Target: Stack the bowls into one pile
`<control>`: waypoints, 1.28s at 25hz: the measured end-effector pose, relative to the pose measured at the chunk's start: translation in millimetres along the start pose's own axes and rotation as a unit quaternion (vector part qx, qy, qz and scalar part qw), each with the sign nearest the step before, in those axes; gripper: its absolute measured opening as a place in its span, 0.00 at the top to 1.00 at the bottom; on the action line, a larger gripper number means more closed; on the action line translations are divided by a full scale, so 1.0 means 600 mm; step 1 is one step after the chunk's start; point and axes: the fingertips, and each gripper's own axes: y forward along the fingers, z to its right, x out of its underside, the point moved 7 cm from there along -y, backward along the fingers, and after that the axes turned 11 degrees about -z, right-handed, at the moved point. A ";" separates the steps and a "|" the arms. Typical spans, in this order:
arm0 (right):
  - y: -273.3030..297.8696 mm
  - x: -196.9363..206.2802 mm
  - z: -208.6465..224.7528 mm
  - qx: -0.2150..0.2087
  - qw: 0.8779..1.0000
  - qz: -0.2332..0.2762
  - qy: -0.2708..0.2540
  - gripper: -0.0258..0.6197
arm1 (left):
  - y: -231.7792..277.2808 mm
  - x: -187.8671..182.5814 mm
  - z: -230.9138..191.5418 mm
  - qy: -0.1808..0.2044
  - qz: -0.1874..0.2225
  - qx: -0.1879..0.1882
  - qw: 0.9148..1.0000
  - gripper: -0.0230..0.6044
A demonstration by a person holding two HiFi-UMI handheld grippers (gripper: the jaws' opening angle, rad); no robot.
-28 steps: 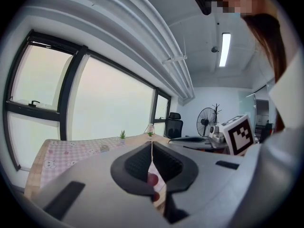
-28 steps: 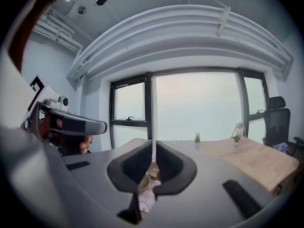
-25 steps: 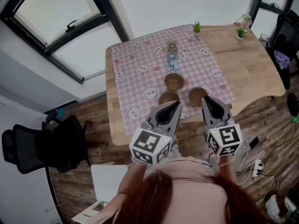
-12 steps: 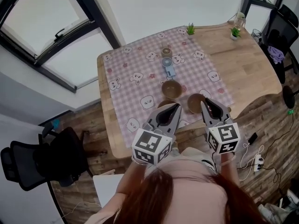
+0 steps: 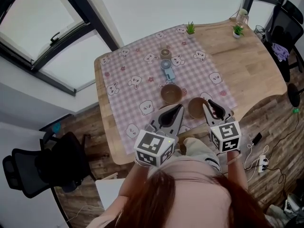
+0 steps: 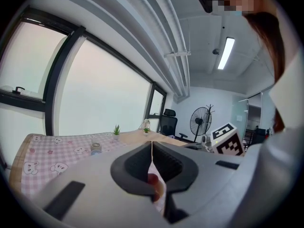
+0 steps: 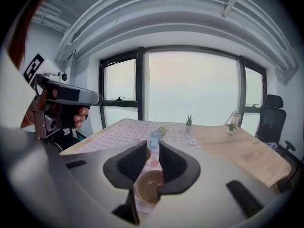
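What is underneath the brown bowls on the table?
The far bowl and near bowl both sit on the pink checked cloth, spread over the wooden table. The left gripper hides the cloth beside them, so anything there is unseen.

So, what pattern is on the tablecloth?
The tablecloth has pink and white checks with cartoon faces; clearest in the head view.

Three bowls (image 5: 171,93), two potted plants (image 5: 190,28), one fan (image 5: 166,69), one jar (image 5: 165,52), two tools (image 5: 178,108)
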 end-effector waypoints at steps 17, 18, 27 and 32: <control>0.088 0.053 0.075 -0.064 0.995 -0.074 -0.033 0.81 | 0.074 -0.011 -0.014 -0.041 -0.006 -0.052 0.998 0.94; 0.093 0.058 0.077 -0.070 0.994 -0.079 -0.033 0.81 | 0.077 -0.012 -0.013 -0.042 -0.007 -0.055 0.998 0.95; 0.136 0.094 0.094 -0.100 0.988 -0.110 -0.042 0.81 | 0.097 -0.019 -0.009 -0.053 -0.012 -0.083 0.995 0.94; 0.153 0.116 0.103 -0.116 0.984 -0.131 -0.044 0.81 | 0.103 -0.015 -0.004 -0.064 -0.015 -0.094 0.993 0.95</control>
